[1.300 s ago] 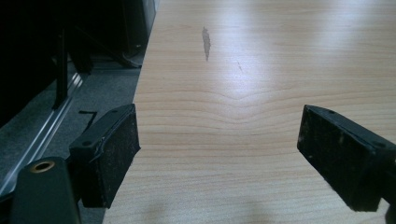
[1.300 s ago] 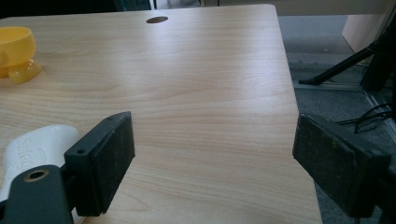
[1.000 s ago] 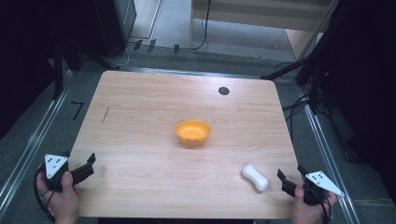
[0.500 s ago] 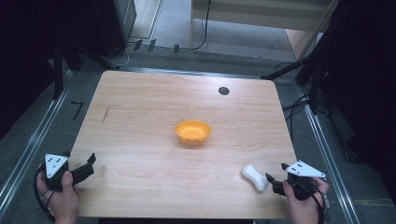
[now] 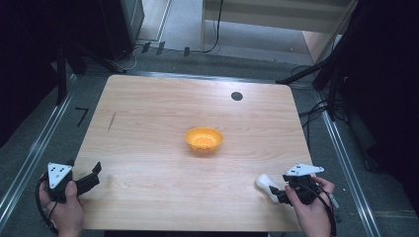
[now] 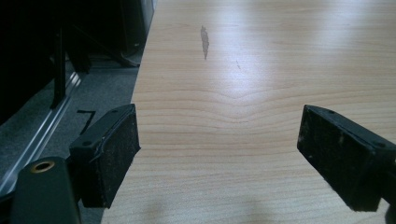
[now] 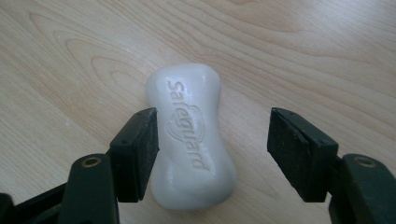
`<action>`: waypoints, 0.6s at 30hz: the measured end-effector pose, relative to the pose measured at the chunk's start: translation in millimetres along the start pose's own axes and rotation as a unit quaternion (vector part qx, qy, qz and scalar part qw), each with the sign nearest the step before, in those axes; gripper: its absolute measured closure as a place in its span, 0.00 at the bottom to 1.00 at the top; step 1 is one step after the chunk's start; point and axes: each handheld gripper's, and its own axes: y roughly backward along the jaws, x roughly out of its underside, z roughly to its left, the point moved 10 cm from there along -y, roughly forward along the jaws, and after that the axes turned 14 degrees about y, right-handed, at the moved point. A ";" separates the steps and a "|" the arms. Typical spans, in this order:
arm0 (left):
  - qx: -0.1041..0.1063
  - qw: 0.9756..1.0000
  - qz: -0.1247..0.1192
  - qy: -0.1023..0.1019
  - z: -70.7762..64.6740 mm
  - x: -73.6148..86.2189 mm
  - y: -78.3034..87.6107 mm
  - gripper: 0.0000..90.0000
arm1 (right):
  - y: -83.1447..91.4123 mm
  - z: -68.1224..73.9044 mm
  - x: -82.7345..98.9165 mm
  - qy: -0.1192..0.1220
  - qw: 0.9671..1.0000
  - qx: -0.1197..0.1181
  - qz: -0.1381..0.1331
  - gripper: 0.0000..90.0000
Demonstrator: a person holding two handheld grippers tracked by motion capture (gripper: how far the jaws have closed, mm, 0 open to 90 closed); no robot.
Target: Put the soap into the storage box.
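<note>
Wooden table (image 5: 148,128) surface is seen under everything, with an orange bowl (image 5: 203,139) near its middle taken as the landmark. Far to the left of the bowl and nearer the person, the left gripper (image 5: 94,174) is held at the table's near-left corner; in the left gripper view its jaws stand wide apart with nothing but bare wood between them, so no part in the work is being taken by it at present.

To the right of the bowl and nearer the person, a white bar of soap (image 5: 267,185) lies flat on the wood, well apart from the bowl. The right gripper (image 7: 212,156) is brought over it, and its jaws have just been closing, with the soap between them. In the right gripper view one pad looks to be at the soap's flank, while a clear gap is left at the other, so no grip is judged to be made yet.

Only the approach can be counted as done. The clamping, the lift and, probably, a carry to the bowl are left.
</note>
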 end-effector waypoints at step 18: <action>0.001 1.000 0.001 0.001 0.0 0.1 -0.1 0.15 | -30.3 9.6 7.0 0.017 0.995 -0.031 0.088 0.38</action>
